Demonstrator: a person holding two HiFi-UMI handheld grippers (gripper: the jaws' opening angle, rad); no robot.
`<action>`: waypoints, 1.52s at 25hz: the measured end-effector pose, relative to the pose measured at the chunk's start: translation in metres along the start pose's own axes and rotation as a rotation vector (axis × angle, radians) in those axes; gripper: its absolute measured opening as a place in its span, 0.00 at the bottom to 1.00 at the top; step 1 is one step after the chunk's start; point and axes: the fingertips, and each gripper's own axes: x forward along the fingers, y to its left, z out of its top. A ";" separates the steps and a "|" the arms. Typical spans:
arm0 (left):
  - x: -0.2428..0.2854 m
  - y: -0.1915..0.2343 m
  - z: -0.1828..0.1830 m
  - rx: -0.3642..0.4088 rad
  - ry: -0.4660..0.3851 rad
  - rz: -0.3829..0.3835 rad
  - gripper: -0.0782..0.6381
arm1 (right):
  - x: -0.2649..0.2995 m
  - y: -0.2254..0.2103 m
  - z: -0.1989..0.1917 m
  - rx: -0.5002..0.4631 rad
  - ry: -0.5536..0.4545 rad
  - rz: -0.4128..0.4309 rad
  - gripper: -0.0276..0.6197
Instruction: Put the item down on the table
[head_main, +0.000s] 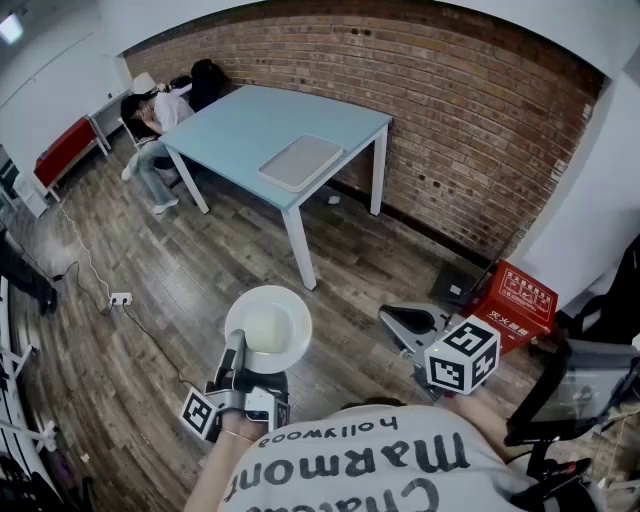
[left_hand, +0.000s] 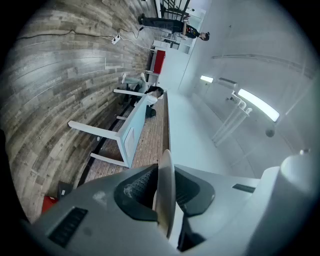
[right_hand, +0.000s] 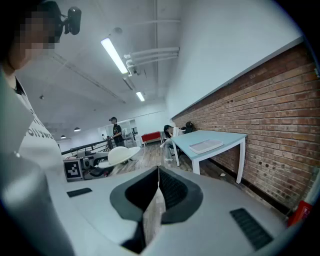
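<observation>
Head view: above my shoulders, facing steeply down, far from the pale blue white-legged table (head_main: 240, 120).
Left gripper view: along my jaws, rolled sideways.
Right gripper view: along my jaws, level.
Shared: that table, distant in all three.

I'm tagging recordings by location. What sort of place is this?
Probably an open office or studio workspace: a long brick wall, a wood-plank floor, a light blue table, a person seated at the far end, and strip lights on the ceiling.
</observation>
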 end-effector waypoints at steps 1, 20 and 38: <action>0.002 -0.001 0.000 -0.001 0.001 0.000 0.17 | 0.001 -0.001 0.001 0.000 0.001 -0.001 0.06; -0.001 -0.003 0.035 0.000 0.025 0.023 0.17 | 0.024 0.011 0.005 0.057 -0.054 -0.035 0.07; 0.026 0.028 0.083 0.041 -0.022 0.056 0.17 | 0.082 -0.016 -0.027 0.110 0.074 -0.054 0.07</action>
